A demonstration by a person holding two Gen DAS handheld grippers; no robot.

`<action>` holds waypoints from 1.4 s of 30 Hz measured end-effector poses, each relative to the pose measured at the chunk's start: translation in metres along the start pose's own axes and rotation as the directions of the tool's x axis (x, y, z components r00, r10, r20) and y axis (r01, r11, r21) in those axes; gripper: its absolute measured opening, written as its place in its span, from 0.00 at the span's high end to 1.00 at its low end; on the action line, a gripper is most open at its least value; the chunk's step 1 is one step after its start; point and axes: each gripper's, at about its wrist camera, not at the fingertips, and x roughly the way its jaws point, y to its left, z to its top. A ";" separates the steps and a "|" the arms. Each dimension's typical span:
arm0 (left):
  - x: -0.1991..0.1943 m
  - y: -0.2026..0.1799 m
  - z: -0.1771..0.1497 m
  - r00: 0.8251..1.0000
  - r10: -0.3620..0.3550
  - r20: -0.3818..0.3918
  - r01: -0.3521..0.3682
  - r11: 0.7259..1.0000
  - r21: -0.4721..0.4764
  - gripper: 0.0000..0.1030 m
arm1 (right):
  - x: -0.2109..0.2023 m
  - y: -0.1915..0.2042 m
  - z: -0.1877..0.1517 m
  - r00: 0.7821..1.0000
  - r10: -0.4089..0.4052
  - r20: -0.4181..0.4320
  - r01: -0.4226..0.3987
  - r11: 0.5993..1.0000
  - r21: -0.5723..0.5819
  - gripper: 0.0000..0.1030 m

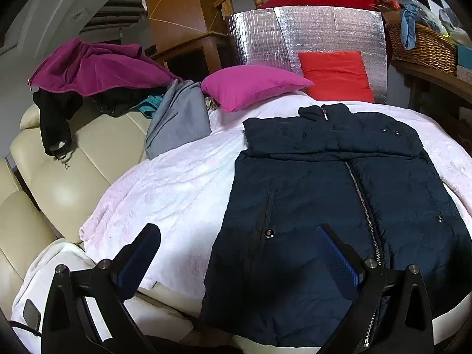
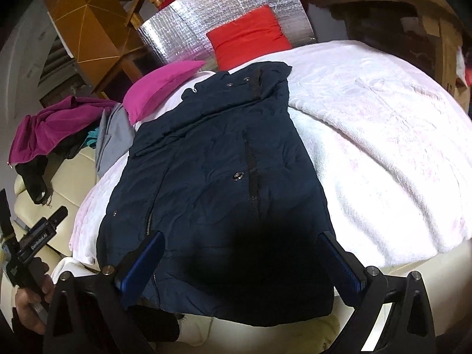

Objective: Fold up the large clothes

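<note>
Left wrist view: my left claw (image 1: pixel 237 249) hangs with its fingers wide apart, gripping nothing. The near left hem of the navy puffer jacket (image 1: pixel 339 206) lies below and between them. The jacket lies flat, front up and zipped, on a white blanket (image 1: pixel 177 183), with its sleeves folded across the chest below the collar. Beyond it rest a magenta pillow (image 1: pixel 253 85) and a red pillow (image 1: pixel 336 75), the red one leaning on a silver foil panel (image 1: pixel 309 32). A grey garment (image 1: pixel 180 118) lies at the blanket's left edge. A purple fleece (image 1: pixel 94 67) and a black garment (image 1: pixel 56 124) hang over the cream sofa (image 1: pixel 76 162). A wicker basket (image 1: pixel 421 44) stands at upper right.

Right wrist view: my right claw (image 2: pixel 243 253) is likewise spread apart and empty, over the jacket's lower hem, which drapes past the blanket edge. At far left, a hand (image 2: pixel 32 301) holds the other gripper's handle.
</note>
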 end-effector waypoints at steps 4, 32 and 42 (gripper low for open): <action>0.005 -0.003 -0.002 1.000 -0.005 -0.011 0.005 1.000 0.011 0.00 | -0.001 -0.001 -0.001 1.000 -0.002 0.006 0.002 1.000 0.011 0.00; 0.090 0.031 -0.024 0.947 -0.017 -0.321 0.000 0.999 -0.053 0.00 | 0.007 -0.037 0.004 1.000 -0.018 -0.005 0.019 0.977 0.211 0.01; 0.105 0.050 -0.041 0.920 -0.110 -0.377 0.055 0.986 -0.155 0.40 | 0.028 -0.067 -0.003 0.995 0.073 -0.063 -0.044 0.922 0.384 0.10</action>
